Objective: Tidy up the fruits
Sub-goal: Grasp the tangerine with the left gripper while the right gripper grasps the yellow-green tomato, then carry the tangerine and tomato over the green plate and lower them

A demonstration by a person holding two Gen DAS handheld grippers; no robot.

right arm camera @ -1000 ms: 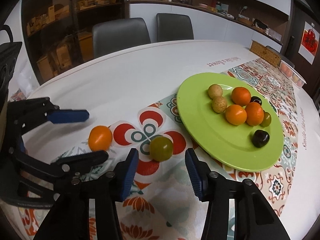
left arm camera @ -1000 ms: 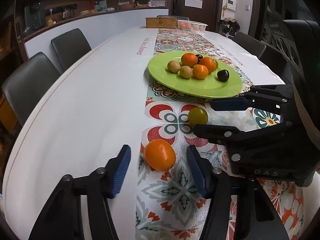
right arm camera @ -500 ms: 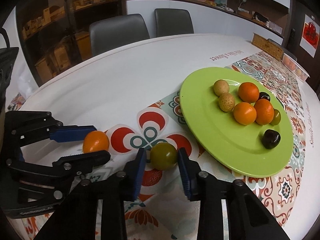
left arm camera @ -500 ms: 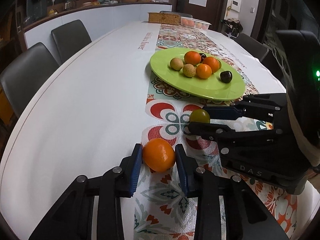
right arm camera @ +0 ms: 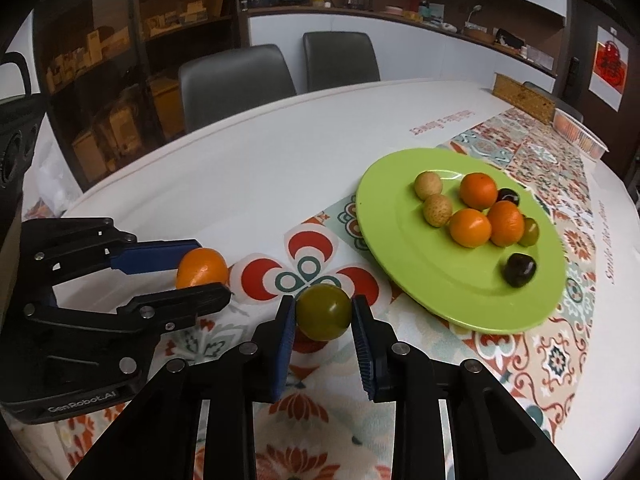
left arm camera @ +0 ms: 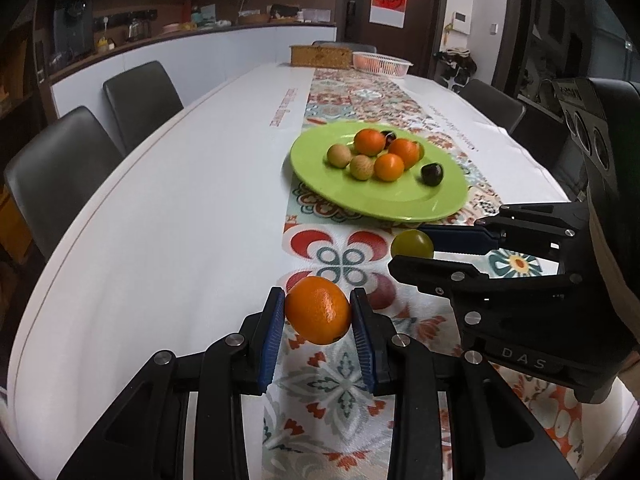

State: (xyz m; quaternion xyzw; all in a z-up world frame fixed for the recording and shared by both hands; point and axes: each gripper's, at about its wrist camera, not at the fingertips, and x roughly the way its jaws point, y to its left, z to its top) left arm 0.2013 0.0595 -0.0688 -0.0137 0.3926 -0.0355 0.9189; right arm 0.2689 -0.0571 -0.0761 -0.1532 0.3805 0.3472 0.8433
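**Two fruits gripped, plate ahead**

The left gripper (left arm camera: 318,314) has its fingers closed on the orange (left arm camera: 318,310); the right gripper (right arm camera: 323,316) pinches the green fruit (right arm camera: 324,311). Whether either fruit has left the bench (left arm camera: 180,208) is hard to tell. The green plate (right arm camera: 400,240) lies ahead of both, nearer the right gripper, so that hand probably delivers first.

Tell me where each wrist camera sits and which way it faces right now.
Left wrist: sits behind the left gripper, looking down the long table toward the far door; its fingers clamp the orange; the right gripper shows at right.
Right wrist: sits behind the right gripper, facing the chairs and shelves; its fingers clamp the green fruit; the left gripper shows at left.
Shared: both grippers, both held fruits, the green plate.
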